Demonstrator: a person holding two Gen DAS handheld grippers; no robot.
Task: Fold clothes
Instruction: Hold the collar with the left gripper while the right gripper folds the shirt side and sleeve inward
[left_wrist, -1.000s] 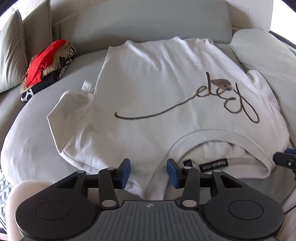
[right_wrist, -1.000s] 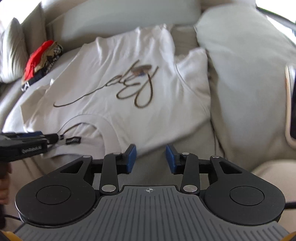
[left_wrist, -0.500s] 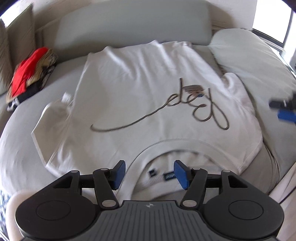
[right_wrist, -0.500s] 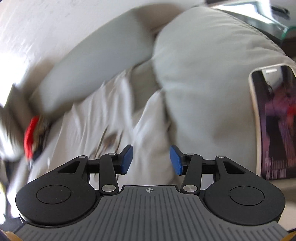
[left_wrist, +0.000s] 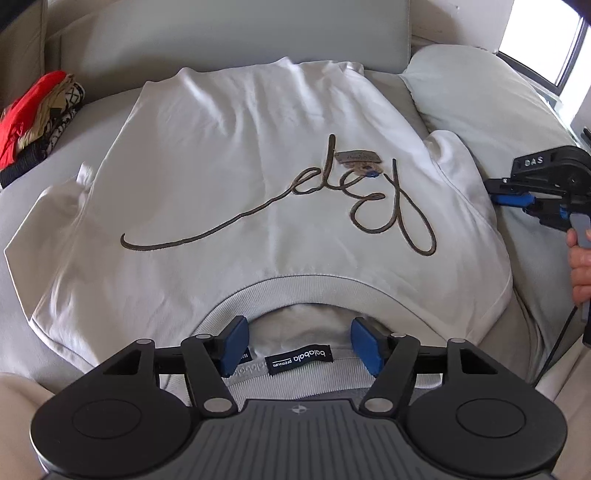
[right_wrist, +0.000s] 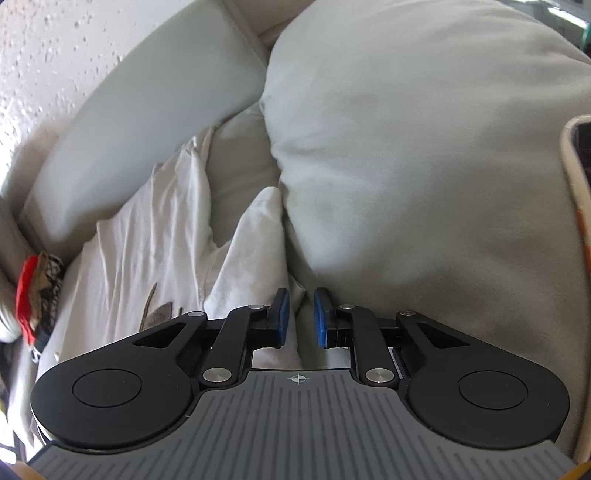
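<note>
A pale grey sofa (left_wrist: 44, 321) with a long bolster back cushion (left_wrist: 236, 40) fills both views, a rough white wall above it in the right wrist view and a bright window at the upper right of the left wrist view.

Spread flat on the seat lies a white T-shirt (left_wrist: 229, 177), front up, collar toward the camera and hem against the back cushion. Across the chest runs a looping brown script (left_wrist: 369, 199) that looks like "dey", with a small brownish patch (left_wrist: 360, 158) on it whose print is too small to read. Inside the ribbed collar a black neck label (left_wrist: 299, 360) reads "balabala premium"; a smaller black tag (left_wrist: 245, 356) beside it is mostly hidden by a finger.

The left gripper (left_wrist: 298, 346) hovers at the collar, its blue pads spread wide on either side of the neck label, gripping nothing. The right gripper (right_wrist: 299, 317) is at the shirt's right sleeve (right_wrist: 258, 240), jaws narrowed but with a gap between the pads; the sleeve's edge runs between them, and I cannot tell whether the pads pinch the cloth. In the left wrist view its body shows the letters "DAS".

A big soft cushion (right_wrist: 424, 147) presses against that sleeve. At the sofa's far left sits a pile of folded clothes (left_wrist: 33, 114), red on top, with tan and black-and-white patterns.
</note>
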